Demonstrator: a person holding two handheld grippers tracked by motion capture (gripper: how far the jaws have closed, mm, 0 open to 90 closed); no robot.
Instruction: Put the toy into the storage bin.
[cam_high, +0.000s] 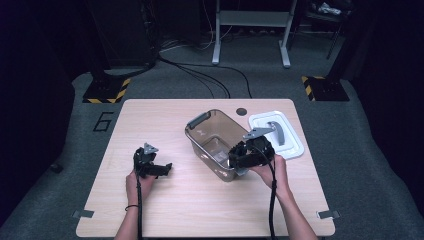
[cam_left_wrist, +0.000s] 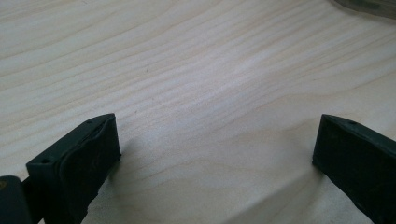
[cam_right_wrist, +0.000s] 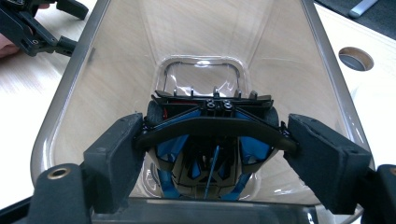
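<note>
A blue-and-black toy car (cam_right_wrist: 210, 149) hangs nose-down inside a clear plastic bin (cam_high: 200, 131) at mid-desk (cam_high: 165, 210), its long axis running toward the bin's floor and its rear wing uppermost. The right claw (cam_right_wrist: 212, 140) pinches that wing from both sides, poised over the bin's near end. The bin's white lid (cam_high: 292, 145) lies just beside it on the desk. The left claw (cam_left_wrist: 215, 154), spread wide, rests low over bare wood, well apart from the bin.
</note>
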